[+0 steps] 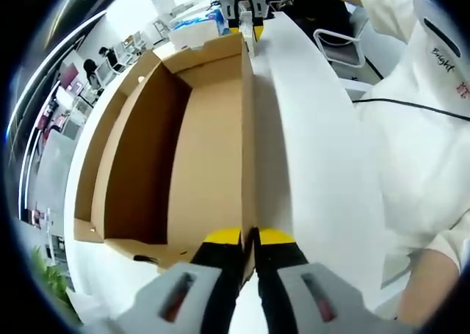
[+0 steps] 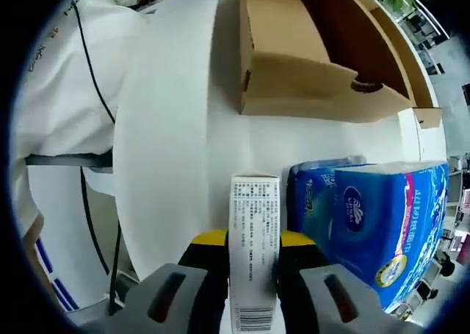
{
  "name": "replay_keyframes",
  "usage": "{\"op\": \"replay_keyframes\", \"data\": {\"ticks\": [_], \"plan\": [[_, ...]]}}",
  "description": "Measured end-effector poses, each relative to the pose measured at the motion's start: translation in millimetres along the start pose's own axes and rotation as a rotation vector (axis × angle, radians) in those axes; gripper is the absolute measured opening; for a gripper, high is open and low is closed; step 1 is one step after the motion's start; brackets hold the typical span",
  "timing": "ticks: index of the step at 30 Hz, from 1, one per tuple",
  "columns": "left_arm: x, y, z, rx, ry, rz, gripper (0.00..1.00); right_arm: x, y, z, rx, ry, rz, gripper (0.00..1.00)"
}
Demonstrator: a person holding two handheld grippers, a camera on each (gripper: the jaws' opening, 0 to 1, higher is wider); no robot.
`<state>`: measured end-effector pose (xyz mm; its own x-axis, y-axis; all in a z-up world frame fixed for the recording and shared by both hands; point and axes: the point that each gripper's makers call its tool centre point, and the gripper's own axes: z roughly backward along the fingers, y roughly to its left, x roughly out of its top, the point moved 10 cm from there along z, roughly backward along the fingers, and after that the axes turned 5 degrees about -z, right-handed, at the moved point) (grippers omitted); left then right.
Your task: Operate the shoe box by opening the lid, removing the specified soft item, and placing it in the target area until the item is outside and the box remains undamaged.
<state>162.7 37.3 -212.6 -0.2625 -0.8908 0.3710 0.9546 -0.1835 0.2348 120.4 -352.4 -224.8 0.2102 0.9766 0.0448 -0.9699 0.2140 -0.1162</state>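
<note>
Two closed grippers [image 1: 250, 240] [image 2: 253, 240], left pinching the box [image 1: 176, 165] wall, right clamping a pack [image 2: 254, 224]: pulling the wall sideways could tear the cardboard.

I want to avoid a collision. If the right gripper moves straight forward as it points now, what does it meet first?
The right gripper, shut on a small white carton, would probably meet the cardboard box's near wall first; depth is unclear.
</note>
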Motion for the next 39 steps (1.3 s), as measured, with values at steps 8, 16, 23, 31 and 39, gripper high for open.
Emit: {"op": "replay_keyframes", "data": {"ticks": [8,16,23,31,39], "plan": [[-0.4,-0.5,0,0.006,-0.001,0.002,0.05,7.9,4,4,-0.074,0.002,0.079,0.22],[-0.2,-0.9,0,0.011,0.0,0.005,0.05,9.1,2,12,-0.122,-0.034,0.059,0.24],[-0.2,-1.0,0,0.012,0.002,0.004,0.05,10.6,4,21,-0.153,-0.055,0.079,0.23],[-0.4,-0.3,0,0.008,0.003,0.006,0.05,8.8,15,38,-0.249,-0.144,0.064,0.19],[-4.5,-1.2,1,0.017,-0.01,-0.004,0.06,-7.1,16,56,-0.347,-0.345,-0.059,0.18]]}}
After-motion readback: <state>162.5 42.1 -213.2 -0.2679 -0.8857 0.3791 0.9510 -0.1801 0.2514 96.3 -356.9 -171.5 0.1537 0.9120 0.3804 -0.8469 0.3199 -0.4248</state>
